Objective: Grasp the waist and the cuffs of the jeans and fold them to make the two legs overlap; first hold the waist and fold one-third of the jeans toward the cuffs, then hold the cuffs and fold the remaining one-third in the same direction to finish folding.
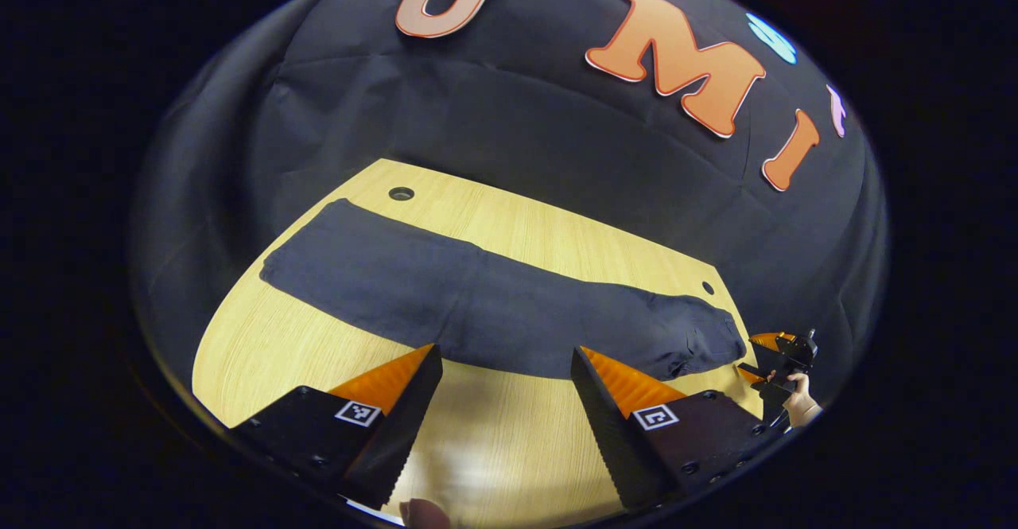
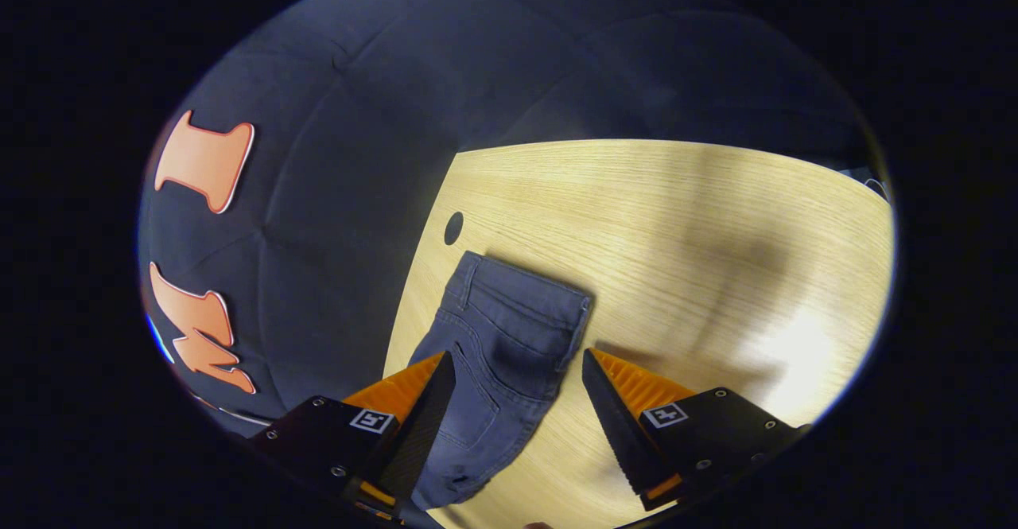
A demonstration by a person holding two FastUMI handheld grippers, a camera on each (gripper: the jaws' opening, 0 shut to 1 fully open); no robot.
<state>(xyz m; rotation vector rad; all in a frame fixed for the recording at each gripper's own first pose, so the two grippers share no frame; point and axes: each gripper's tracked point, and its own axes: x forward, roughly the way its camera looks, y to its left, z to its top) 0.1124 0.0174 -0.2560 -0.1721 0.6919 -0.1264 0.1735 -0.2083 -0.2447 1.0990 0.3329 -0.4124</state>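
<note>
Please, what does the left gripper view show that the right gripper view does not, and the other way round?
Left gripper view: the jeans at full length, out to the cuffs, plus the right gripper in a hand near the waist. Right gripper view: the waist up close, with a back pocket. Both: the jeans flat on the wooden table, and each gripper's own jaws open, holding nothing.

Jeans (image 1: pixel 477 306) lie flat and full length across the surface (image 1: pixel 557 235), legs already overlapped. In the left gripper view, the waist sits at the right end and the cuffs at the left, with a hole (image 1: pixel 401 193) in the surface behind the cuffs. The left hand-held gripper (image 1: pixel 505 402) hovers before the jeans' middle; the right hand-held gripper (image 2: pixel 517 410) straddles the waist (image 2: pixel 517 306), near another hole (image 2: pixel 453 227).
</note>
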